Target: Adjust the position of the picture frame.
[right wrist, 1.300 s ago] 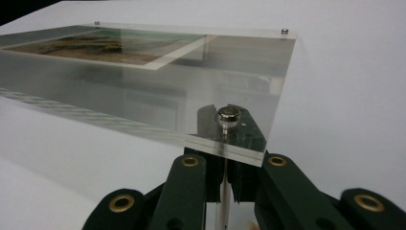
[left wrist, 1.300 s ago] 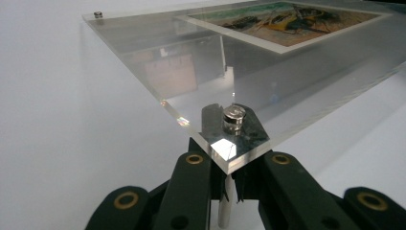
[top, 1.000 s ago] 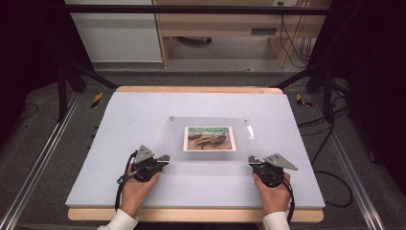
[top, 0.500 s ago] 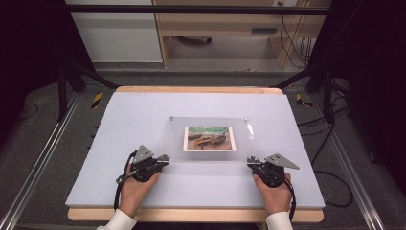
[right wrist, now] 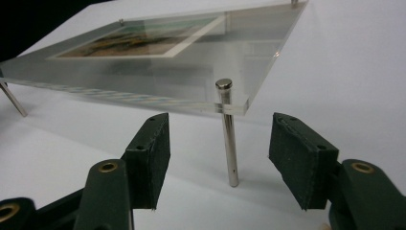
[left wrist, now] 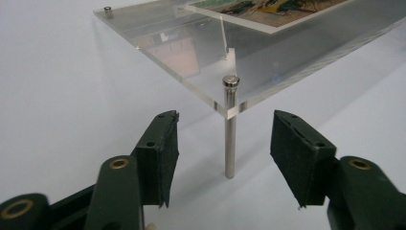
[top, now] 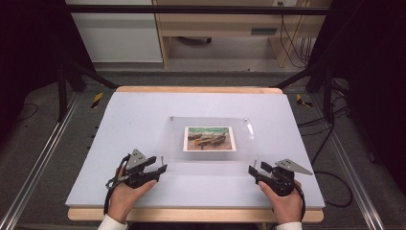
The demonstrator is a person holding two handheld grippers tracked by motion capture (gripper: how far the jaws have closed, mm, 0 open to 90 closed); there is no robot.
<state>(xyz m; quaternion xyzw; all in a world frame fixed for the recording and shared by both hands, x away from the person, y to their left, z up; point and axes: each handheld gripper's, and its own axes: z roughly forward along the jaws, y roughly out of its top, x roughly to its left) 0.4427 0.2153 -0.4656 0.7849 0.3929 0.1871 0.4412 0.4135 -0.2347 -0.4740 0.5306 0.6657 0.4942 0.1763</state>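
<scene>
The clear acrylic frame (top: 210, 139) lies flat on thin metal pins, its long axis running from one gripper across to the other, with a small landscape picture (top: 209, 138) inside (no writing can be read on it). The left gripper (top: 160, 168) points at the near-left corner pin (left wrist: 230, 127), which stands upright just ahead between its jaws. The right gripper (top: 253, 171) faces the near-right corner pin (right wrist: 227, 132) the same way. Both grippers' jaws have just been opening; the pads touch nothing. Both hands rest low on the white table (top: 143, 115), grippers level.
</scene>
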